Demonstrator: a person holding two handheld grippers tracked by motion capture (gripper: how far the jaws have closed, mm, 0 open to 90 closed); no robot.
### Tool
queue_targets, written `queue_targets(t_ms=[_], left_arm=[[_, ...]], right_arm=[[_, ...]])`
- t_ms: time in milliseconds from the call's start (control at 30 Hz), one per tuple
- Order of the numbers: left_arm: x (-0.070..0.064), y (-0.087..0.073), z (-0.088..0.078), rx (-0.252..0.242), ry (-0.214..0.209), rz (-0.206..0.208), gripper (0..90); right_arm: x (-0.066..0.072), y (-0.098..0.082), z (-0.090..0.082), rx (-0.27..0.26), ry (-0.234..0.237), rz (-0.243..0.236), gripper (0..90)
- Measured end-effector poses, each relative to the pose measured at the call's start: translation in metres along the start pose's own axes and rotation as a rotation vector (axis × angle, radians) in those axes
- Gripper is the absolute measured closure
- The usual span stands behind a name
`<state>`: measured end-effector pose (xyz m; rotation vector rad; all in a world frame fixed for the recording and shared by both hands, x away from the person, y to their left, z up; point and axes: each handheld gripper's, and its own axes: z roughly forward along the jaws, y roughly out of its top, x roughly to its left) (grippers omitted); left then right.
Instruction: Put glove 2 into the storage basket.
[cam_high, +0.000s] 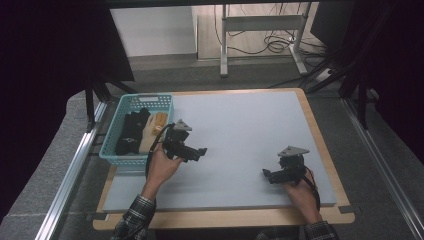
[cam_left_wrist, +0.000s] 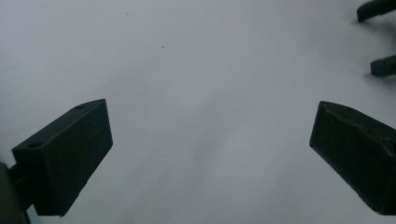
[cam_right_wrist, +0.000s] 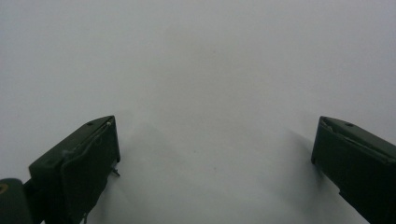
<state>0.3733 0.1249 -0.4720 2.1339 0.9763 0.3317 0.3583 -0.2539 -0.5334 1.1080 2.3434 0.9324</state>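
Pale grey mat (cam_high: 240, 130) over wooden table (cam_high: 225, 217). Teal plastic basket (cam_high: 116, 150) of black and tan gloves (cam_high: 142, 131) at left edge, just beside left gripper (cam_high: 200, 152), jaws wide, empty. Right gripper (cam_high: 266, 173) well apart, wide, empty.

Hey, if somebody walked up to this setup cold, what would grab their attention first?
Probably the turquoise basket at the left edge of the grey mat, holding dark clothes and something cream and orange. Next, the two hand-held tongs over the bare mat: the left tongs just beside the basket and the right tongs near the front right. In both gripper views their jaws stand wide open with nothing between them.
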Motion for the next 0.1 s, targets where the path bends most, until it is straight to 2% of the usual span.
queue_targets(t_ms=[100], left_arm=[[-0.0029,-0.0002,0.0043,0.019,0.013,0.017,0.0]], right_arm=[[0.0000,-0.0003,0.0000,0.000,0.001,-0.001,0.9]])
